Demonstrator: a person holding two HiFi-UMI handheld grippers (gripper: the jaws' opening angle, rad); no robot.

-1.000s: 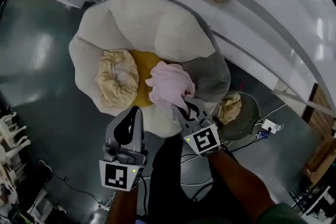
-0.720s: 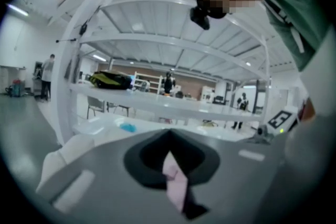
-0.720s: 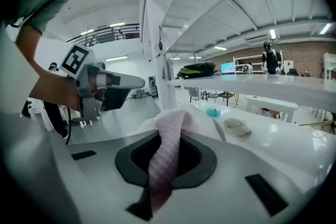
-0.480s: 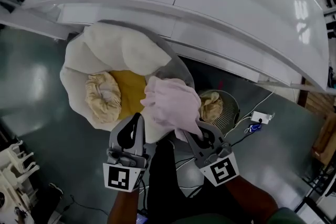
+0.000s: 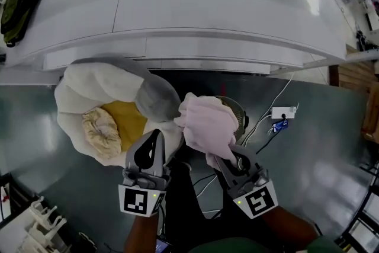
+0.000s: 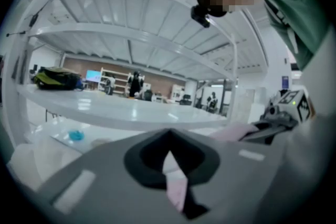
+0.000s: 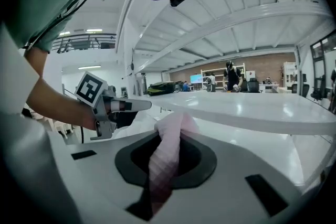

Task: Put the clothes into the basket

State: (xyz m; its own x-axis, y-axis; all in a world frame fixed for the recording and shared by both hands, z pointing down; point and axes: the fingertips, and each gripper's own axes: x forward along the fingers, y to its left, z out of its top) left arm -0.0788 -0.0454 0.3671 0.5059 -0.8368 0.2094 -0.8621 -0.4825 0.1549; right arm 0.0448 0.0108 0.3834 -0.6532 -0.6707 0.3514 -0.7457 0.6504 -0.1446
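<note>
Right gripper (image 5: 220, 158) is pinching a pink garment (image 5: 207, 127) shut in its jaws, just by the basket (image 5: 240, 118). Left gripper (image 5: 155, 138), jaws closed, is holding nothing. A beige garment (image 5: 100, 134) is lying on the beanbag (image 5: 89, 83), not yet moved.

A lab-like open hall: long white table (image 5: 207, 9), back-wall shelves (image 7: 232, 75), a lit screen (image 6: 94, 75), floor cables (image 5: 260, 119).

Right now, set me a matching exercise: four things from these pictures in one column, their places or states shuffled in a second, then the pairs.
1. pink garment
2. beige garment
3. dark bag
4. left gripper

A. on the white table
B. jaws together, nothing held
C. lying on the white cushion
D. clamped in the right gripper

Pairs: 1-D, 2-C, 3-A, 4-B.
</note>
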